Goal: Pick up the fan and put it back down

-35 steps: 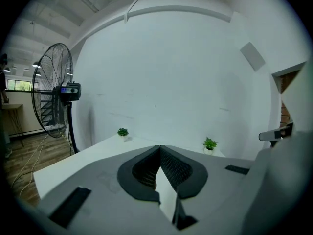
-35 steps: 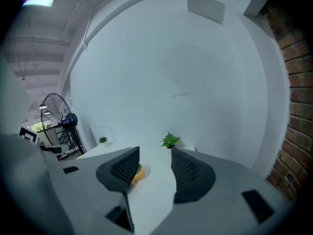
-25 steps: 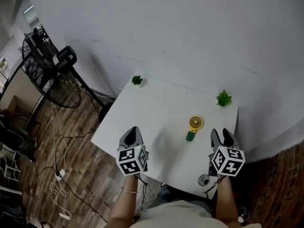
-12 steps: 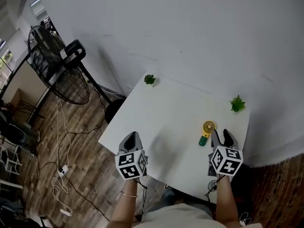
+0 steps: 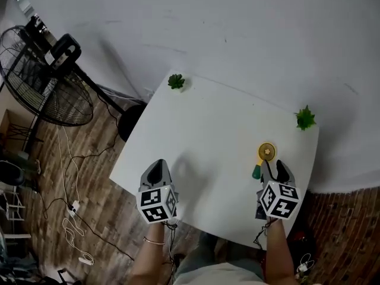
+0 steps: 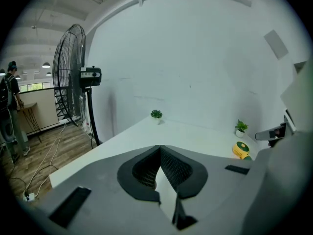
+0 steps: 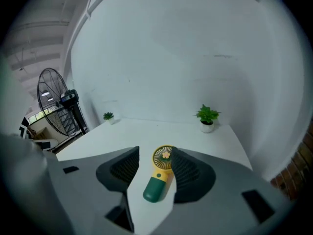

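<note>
A small handheld fan with a round yellow grille head and a dark green handle lies flat on the white rectangular bench, near its right edge and toward the near side. Its head points to the far side and its handle to the near side.

The right claw is spread wide, and the fan lies in the gap between its jaws: the yellow head sits level with the tips and the green handle runs back toward the camera. The left jaw stands clear of the fan. The right jaw is just beside the head, and contact cannot be told.

In the head view the right claw is at the bench's near right, just behind the fan.

The left claw has its jaws pressed together at the tips with nothing between them. It is over the near left part of the bench, well apart from the fan.

A small green potted plant stands at the far left corner, and a second potted plant stands at the far right corner.

To the left, a large black pedestal fan stands on the wooden floor.
</note>
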`<control>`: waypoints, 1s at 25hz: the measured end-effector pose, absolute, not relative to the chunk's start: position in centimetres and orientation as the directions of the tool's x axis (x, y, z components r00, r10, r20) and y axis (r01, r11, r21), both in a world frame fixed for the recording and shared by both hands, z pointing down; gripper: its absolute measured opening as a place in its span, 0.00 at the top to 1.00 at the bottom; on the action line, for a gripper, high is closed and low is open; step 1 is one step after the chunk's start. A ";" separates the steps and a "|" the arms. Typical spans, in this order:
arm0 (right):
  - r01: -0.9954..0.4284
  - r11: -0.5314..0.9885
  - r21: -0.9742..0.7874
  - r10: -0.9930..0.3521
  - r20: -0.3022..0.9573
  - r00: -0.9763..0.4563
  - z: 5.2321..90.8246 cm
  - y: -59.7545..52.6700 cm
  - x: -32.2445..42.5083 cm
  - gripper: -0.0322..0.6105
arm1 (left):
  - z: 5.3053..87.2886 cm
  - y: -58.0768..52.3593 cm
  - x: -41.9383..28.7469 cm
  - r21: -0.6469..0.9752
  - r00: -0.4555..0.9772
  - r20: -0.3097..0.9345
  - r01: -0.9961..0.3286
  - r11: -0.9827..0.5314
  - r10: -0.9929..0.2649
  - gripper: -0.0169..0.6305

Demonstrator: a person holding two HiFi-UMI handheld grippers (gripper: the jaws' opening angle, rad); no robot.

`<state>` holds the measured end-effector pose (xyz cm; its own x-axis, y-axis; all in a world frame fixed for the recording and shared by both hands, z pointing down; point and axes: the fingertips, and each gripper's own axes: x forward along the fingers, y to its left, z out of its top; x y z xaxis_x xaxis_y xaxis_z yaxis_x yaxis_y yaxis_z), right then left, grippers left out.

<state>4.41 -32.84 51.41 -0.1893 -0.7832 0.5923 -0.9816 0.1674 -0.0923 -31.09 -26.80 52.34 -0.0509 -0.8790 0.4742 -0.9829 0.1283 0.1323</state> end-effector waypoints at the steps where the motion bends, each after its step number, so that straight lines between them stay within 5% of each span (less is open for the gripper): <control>1: -0.983 0.158 -0.095 -0.773 0.608 -0.183 52.2 -32.8 4.4 0.63 | 53.1 -27.0 -31.1 0.142 -0.045 0.485 -0.981 0.129 -0.874 0.96; 25: -0.994 0.059 -0.096 -0.638 0.762 -0.111 61.3 -32.9 4.3 0.60 | 60.5 -28.1 -34.0 0.204 -0.051 0.584 -0.957 0.207 -0.810 0.96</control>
<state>4.28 -32.92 61.33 -0.1109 -0.6384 0.7617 -0.9937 0.0585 -0.0957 -34.05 -28.14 60.46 -0.0507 -0.8100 0.5842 -0.9570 0.2068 0.2036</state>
